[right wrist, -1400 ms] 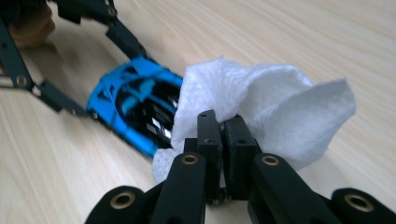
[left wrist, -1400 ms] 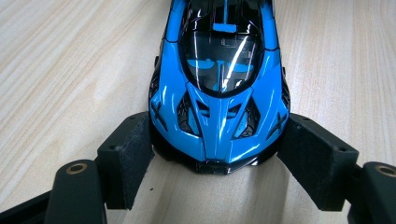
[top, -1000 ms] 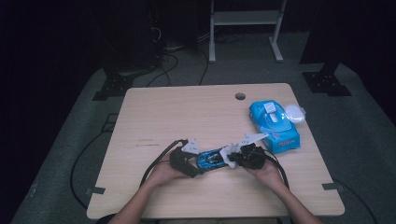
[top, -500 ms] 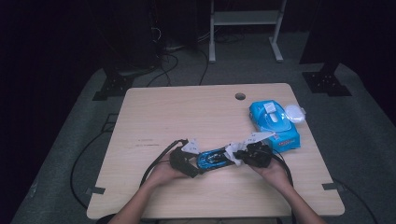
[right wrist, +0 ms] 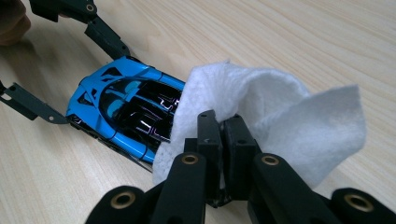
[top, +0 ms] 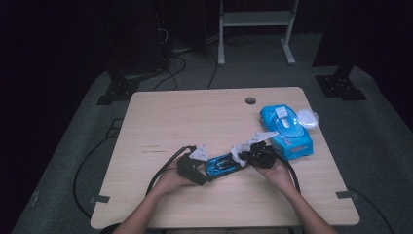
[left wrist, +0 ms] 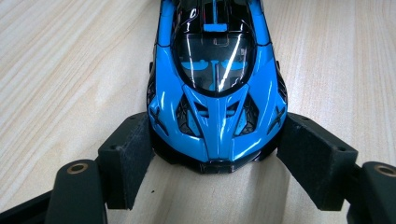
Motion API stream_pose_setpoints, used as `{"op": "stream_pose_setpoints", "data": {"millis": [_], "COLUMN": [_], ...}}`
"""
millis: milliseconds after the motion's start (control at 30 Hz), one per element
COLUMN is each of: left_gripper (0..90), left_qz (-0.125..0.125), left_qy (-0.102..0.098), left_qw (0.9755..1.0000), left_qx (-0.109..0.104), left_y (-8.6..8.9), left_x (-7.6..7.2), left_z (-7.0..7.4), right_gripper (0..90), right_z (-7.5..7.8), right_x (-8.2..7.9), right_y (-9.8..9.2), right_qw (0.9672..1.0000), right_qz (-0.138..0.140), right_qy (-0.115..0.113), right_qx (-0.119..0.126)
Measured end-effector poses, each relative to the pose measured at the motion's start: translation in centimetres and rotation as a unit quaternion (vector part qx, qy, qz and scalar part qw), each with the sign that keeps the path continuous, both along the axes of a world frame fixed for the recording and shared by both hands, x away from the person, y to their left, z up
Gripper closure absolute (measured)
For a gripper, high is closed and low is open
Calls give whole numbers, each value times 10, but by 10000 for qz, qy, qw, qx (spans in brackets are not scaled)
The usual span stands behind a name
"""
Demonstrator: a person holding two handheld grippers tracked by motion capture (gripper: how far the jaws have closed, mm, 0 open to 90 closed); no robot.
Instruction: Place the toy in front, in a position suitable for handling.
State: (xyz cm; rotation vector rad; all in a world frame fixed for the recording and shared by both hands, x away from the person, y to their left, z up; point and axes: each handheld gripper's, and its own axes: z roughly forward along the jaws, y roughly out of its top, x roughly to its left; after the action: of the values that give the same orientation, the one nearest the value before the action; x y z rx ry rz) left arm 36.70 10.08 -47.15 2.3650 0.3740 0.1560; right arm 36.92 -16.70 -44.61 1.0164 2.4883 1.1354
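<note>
Since a second ago the right gripper (top: pixel 243 157) has edged in toward the toy car (top: pixel 223 165), so its white wipe (right wrist: pixel 261 109) now lies over the car's rear end, while the left gripper (top: pixel 202 171) and the car have kept their place. The left gripper's two padded jaws clamp the flanks of the car's nose, pads pressed to the bodywork; the right gripper's jaws are pinched together on a fold of the wipe. The car is a glossy blue and black sports model with a dark glazed canopy, low and wedge-shaped, standing on the near middle of the table (top: pixel 195 117). The wipe is a soft, crumpled, fibrous sheet that bulges up past the jaws. Near the table's right edge lies a blue wet-wipe pack (top: pixel 287 129) with its white lid flap open. The table is pale wood-grain laminate with rounded corners and a cable hole, standing on grey carpet in a dark room, with a white metal frame (top: pixel 255 19) behind.
</note>
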Motion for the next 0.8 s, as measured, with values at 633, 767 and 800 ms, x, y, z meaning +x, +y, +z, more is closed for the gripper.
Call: {"op": "stream_pose_setpoints", "data": {"millis": [633,767,800], "left_gripper": [266,266,266], "left_qz": [-36,-26,-28], "left_qy": [-15,-12,-16], "left_qw": [10000,10000,10000], "left_qx": [1,-13,-4], "left_y": [0,0,0], "left_x": [0,0,0], "left_z": [0,0,0], "right_gripper": [859,859,859], "right_z": [1,6,8], "right_x": [16,0,-5], "right_y": [-12,-25,-28], "right_qw": [9990,9993,9994], "right_qz": [-401,-328,-276], "right_qy": [-90,-113,-72], "right_qx": [197,168,169]}}
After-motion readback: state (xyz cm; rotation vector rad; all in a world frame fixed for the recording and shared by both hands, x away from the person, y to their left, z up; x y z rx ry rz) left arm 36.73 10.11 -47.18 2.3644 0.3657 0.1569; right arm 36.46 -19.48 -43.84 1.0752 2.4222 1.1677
